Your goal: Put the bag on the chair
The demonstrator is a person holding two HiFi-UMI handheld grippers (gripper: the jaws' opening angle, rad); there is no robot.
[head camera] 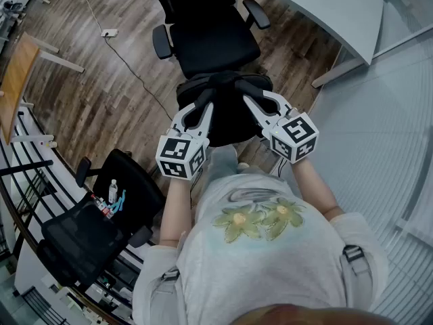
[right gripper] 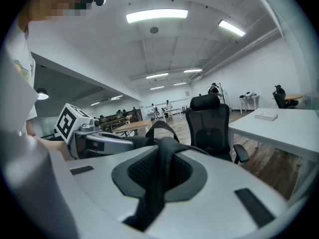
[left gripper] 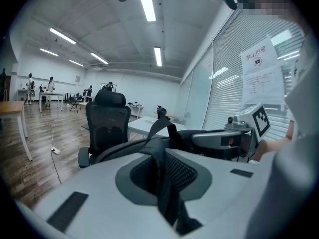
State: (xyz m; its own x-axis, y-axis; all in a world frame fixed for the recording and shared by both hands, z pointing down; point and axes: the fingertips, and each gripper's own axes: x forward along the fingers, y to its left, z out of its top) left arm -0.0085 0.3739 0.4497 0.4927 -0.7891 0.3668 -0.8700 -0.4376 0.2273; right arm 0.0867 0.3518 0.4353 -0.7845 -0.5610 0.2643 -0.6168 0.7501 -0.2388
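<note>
My left tool [head camera: 201,112] and right tool [head camera: 256,104] are each clamped narrow on a black strap [left gripper: 166,193] of the bag [head camera: 226,117], which hangs between them just ahead of me, clear of the floor [head camera: 101,80]. Assessment: soft fabric, sagging, probably light; the straps are the sound hold. Its long axis appears to run side to side, strap side uppermost. The chair [head camera: 211,42] stands just beyond, seat turned toward me.

Bright ceiling strip lights [left gripper: 145,2], fisheye edge distortion, blurred near foreground
</note>
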